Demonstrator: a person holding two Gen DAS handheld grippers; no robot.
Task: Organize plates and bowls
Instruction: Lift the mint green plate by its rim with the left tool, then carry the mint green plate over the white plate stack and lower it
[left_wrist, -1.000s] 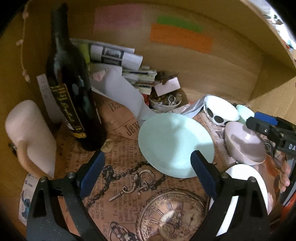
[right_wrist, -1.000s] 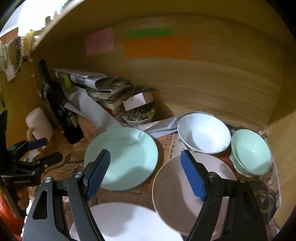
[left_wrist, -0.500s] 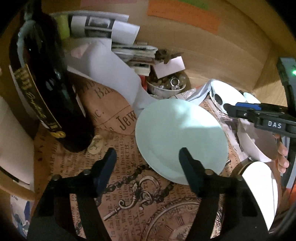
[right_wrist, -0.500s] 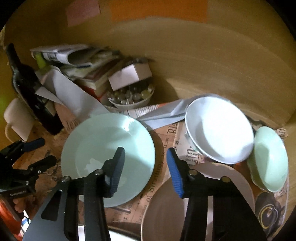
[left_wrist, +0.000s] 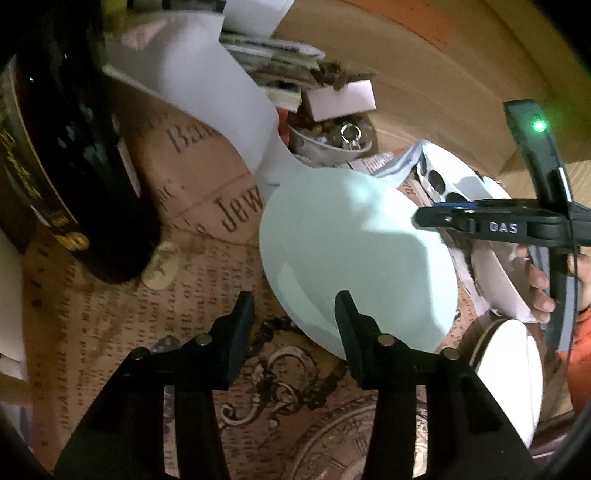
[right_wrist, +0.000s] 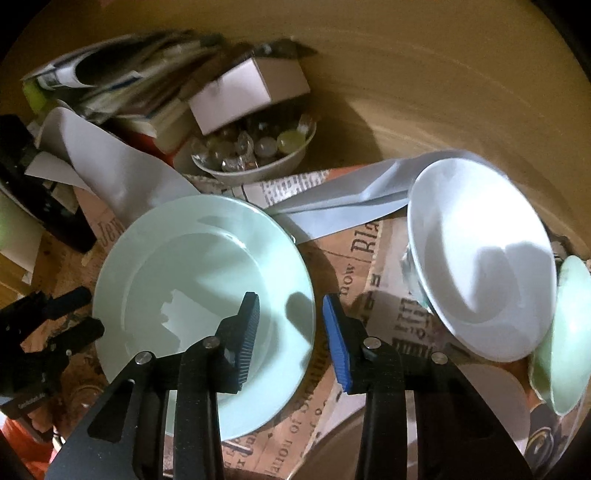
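Observation:
A pale mint plate (left_wrist: 354, 254) (right_wrist: 207, 288) lies flat on the printed paper lining. My left gripper (left_wrist: 293, 325) is open with its jaws on either side of the plate's near left rim, low over the paper. My right gripper (right_wrist: 290, 328) is open and straddles the plate's right rim from above; it also shows in the left wrist view (left_wrist: 461, 216). A white bowl (right_wrist: 480, 258) with dark dots outside (left_wrist: 447, 177) sits right of the plate, a mint bowl (right_wrist: 569, 343) beyond it. A beige bowl (right_wrist: 491, 391) and a white plate (left_wrist: 513, 373) lie nearer.
A dark wine bottle (left_wrist: 70, 147) stands at the left. A small bowl of glass beads (right_wrist: 255, 151), a cardboard box (right_wrist: 251, 88) and stacked papers (right_wrist: 122, 85) crowd the back. Wooden walls (right_wrist: 443, 74) close in behind and right. A grey paper strip (right_wrist: 354, 195) lies between the dishes.
Both grippers have moved forward and down onto the mint plate. Both jaw gaps have narrowed, from wide open to a small opening around the plate's rim.

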